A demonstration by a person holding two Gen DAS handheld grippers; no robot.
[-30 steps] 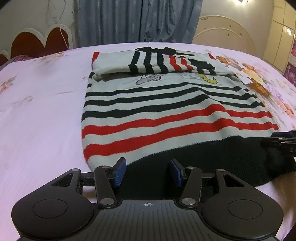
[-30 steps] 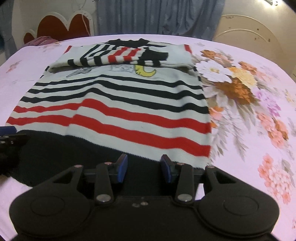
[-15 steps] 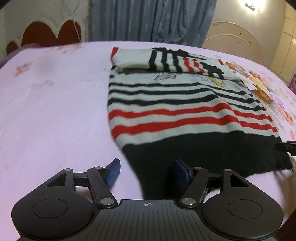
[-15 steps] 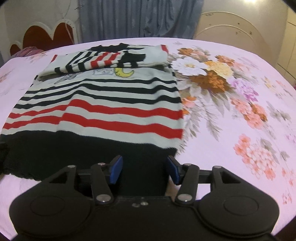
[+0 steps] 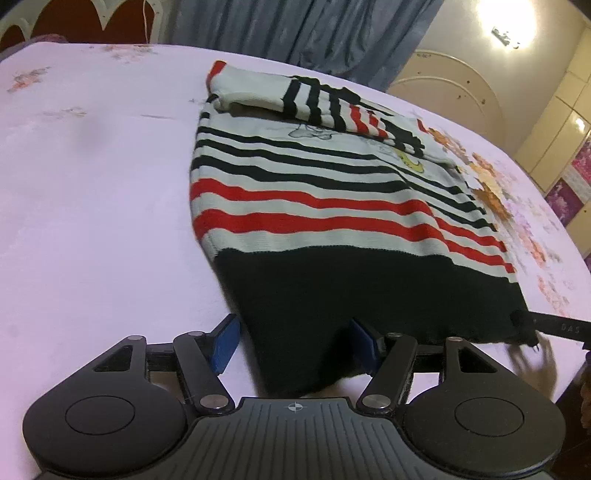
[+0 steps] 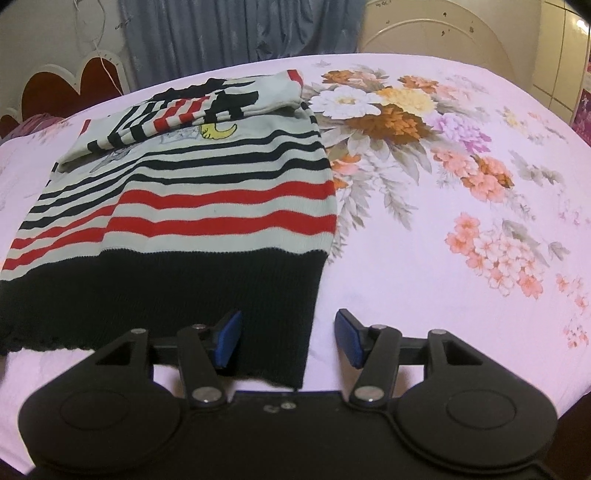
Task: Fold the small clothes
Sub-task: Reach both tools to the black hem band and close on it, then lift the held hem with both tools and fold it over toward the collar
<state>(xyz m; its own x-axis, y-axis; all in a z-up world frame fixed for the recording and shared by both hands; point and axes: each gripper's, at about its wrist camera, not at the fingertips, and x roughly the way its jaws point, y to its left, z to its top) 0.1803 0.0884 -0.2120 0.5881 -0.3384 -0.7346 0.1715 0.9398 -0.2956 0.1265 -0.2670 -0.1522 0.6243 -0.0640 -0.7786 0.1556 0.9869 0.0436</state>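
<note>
A small knit sweater (image 5: pixel 332 206) with black and red stripes on white and a wide black hem lies flat on the bed, its sleeves folded across the chest at the far end. It also shows in the right wrist view (image 6: pixel 192 206). My left gripper (image 5: pixel 295 347) is open, its blue pads astride the near left corner of the black hem. My right gripper (image 6: pixel 288 339) is open, its pads astride the near right corner of the hem. The tip of the right gripper (image 5: pixel 554 326) shows at the hem's far corner in the left wrist view.
The sweater lies on a pink bedsheet (image 5: pixel 92 221) with a printed flower pattern (image 6: pixel 424 147) to the right. A red scalloped headboard (image 6: pixel 70 85) and blue curtains (image 6: pixel 240 33) stand behind the bed. The bed's near edge is just below both grippers.
Both grippers have slid outward along the hem, the left to the left corner and the right to the right corner. Both have opened wider and tilted.
</note>
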